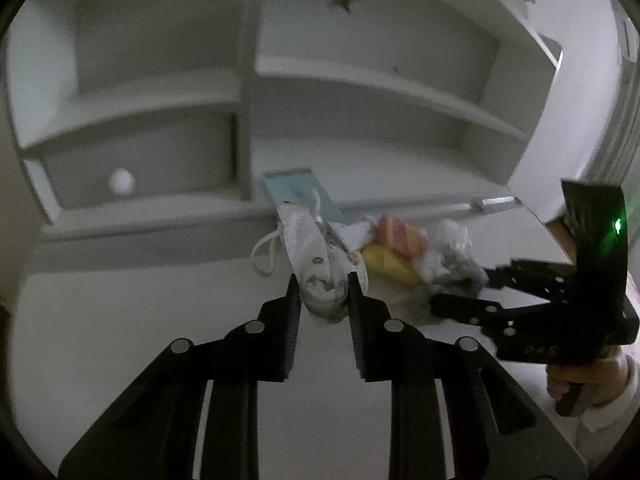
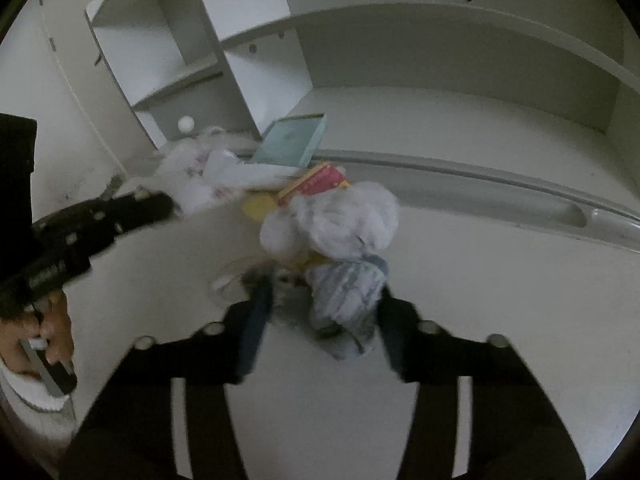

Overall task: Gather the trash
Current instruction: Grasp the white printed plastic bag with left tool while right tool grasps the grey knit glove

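White knob [image 1: 121, 181] clearer from left claw [image 1: 322, 286].

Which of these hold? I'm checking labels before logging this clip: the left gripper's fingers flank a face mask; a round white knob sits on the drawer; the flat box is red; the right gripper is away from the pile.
1. The left gripper has its fingers either side of the white face mask. True.
2. The drawer has a round white knob. True.
3. The flat box is red. False: pale teal.
4. The right gripper is away from the trash pile. False: its fingers flank the crumpled plastic bag.
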Tool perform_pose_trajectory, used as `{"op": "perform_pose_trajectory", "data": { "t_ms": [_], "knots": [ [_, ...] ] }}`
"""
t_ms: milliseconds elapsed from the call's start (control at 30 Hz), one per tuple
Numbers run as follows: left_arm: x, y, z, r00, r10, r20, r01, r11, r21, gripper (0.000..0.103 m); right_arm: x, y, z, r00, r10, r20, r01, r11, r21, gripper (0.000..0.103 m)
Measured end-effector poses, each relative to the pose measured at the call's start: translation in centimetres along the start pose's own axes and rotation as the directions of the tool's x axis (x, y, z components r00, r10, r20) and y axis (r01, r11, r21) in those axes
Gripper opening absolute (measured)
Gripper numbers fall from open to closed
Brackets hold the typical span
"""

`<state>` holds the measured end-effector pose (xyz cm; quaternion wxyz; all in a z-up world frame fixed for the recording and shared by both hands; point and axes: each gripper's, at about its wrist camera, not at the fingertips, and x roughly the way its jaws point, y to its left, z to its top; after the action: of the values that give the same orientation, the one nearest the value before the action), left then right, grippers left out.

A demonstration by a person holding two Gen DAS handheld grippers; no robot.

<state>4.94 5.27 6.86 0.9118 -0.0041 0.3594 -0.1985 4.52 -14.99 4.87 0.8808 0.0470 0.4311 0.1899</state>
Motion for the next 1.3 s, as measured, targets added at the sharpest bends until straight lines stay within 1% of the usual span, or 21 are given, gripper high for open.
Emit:
{"op": "perform_pose_trajectory", "data": {
  "t_ms": [100,200,300,367,467,500,533,633,767,833,867,900,967,1000,1100,1133,1167,1200,1233,1267,1300],
  "knots": [
    [-1.8,1.5,0.4,0.995,0.063,0.078,-0.059,0.997,-0.058,0.022,-1.6,-1.2,-0.2,0.997,0.003,0.072,-0.006,0.999,0.046,0.042],
    [-2.6,2.7,0.5,0.99,0.092,0.105,-0.08,0.99,-0.115,0.022,-3.5,-1.9,-0.1,0.987,0.015,0.158,-0.027,0.997,0.071,0.038],
    [-2.3,2.6,0.5,0.991,0.099,0.091,-0.087,0.989,-0.123,0.022,-5.4,-2.1,-0.1,0.969,-0.002,0.249,-0.017,0.997,0.073,0.037],
    [-1.9,2.4,0.4,0.995,0.079,0.066,-0.072,0.991,-0.109,0.022,-6.4,-2.3,-0.1,0.955,-0.038,0.295,0.015,0.997,0.082,0.037],
    [-1.2,1.6,0.9,0.996,0.075,0.057,-0.071,0.994,-0.079,0.022,-7.8,-3.3,0.0,0.934,-0.066,0.352,0.022,0.992,0.128,0.037],
    [-1.2,1.5,0.7,0.996,0.068,0.054,-0.064,0.995,-0.075,0.022,-8.0,-3.8,0.0,0.932,-0.074,0.355,0.023,0.989,0.145,0.037],
    [-1.1,1.4,0.7,0.997,0.06,0.05,-0.056,0.996,-0.073,0.022,-7.8,-4.1,0.0,0.935,-0.077,0.345,0.023,0.987,0.157,0.037],
    [-0.3,0.9,0.5,0.999,0.038,0.014,-0.037,0.998,-0.056,0.022,-6.6,-4.8,0.1,0.954,-0.055,0.295,0.0,0.983,0.183,0.037],
    [1.6,0.3,0.0,0.995,0.058,-0.085,-0.059,0.998,-0.01,0.024,-5.8,-4.6,0.1,0.965,-0.046,0.259,-0.001,0.984,0.179,0.037],
    [2.4,0.0,-0.3,0.991,0.064,-0.119,-0.063,0.998,0.008,0.031,-5.6,-4.3,0.0,0.967,-0.045,0.252,0.001,0.985,0.171,0.037],
    [2.8,-0.2,-0.4,0.989,0.066,-0.129,-0.064,0.998,0.015,0.041,-5.6,-4.3,-0.1,0.968,-0.043,0.248,0.001,0.986,0.169,0.037],
    [3.1,-0.3,-0.4,0.989,0.068,-0.133,-0.066,0.998,0.02,0.055,-5.4,-4.2,-0.1,0.969,-0.04,0.242,-0.001,0.986,0.166,0.037],
    [3.8,-0.6,-0.5,0.987,0.071,-0.147,-0.067,0.997,0.032,0.065,-5.6,-4.3,-0.5,0.972,-0.034,0.232,-0.005,0.986,0.164,0.037],
    [4.2,-0.8,-0.5,0.985,0.072,-0.155,-0.067,0.997,0.039,0.066,-5.5,-4.2,-0.6,0.974,-0.028,0.223,-0.009,0.987,0.161,0.037],
    [5.5,-1.0,-0.9,0.978,0.095,-0.186,-0.085,0.994,0.062,0.065,-5.0,-3.7,-0.6,0.979,-0.016,0.205,-0.015,0.989,0.149,0.037],
    [5.4,-0.9,-1.0,0.978,0.108,-0.176,-0.097,0.993,0.075,0.058,-4.9,-3.6,-0.6,0.979,-0.016,0.201,-0.013,0.989,0.144,0.037],
    [5.3,-0.9,-1.0,0.978,0.127,-0.167,-0.114,0.99,0.083,0.033,-4.8,-3.4,-0.6,0.98,-0.016,0.198,-0.013,0.99,0.139,0.037],
    [5.3,-0.7,-1.0,0.978,0.124,-0.166,-0.113,0.991,0.074,0.028,-4.7,-3.3,-0.6,0.981,-0.014,0.196,-0.014,0.991,0.137,0.037],
    [5.2,-0.3,-1.0,0.982,0.093,-0.166,-0.086,0.995,0.047,0.026,-4.7,-3.3,-0.6,0.981,-0.013,0.194,-0.014,0.991,0.135,0.037],
    [5.0,0.1,-1.0,0.985,0.055,-0.163,-0.054,0.998,0.014,0.024,-4.6,-3.2,-0.7,0.981,-0.015,0.194,-0.012,0.991,0.134,0.037],
    [4.8,0.4,-0.9,0.988,0.041,-0.148,-0.043,0.999,-0.006,0.024,-4.6,-3.2,-0.7,0.981,-0.017,0.196,-0.009,0.991,0.135,0.037]
  ]
}}
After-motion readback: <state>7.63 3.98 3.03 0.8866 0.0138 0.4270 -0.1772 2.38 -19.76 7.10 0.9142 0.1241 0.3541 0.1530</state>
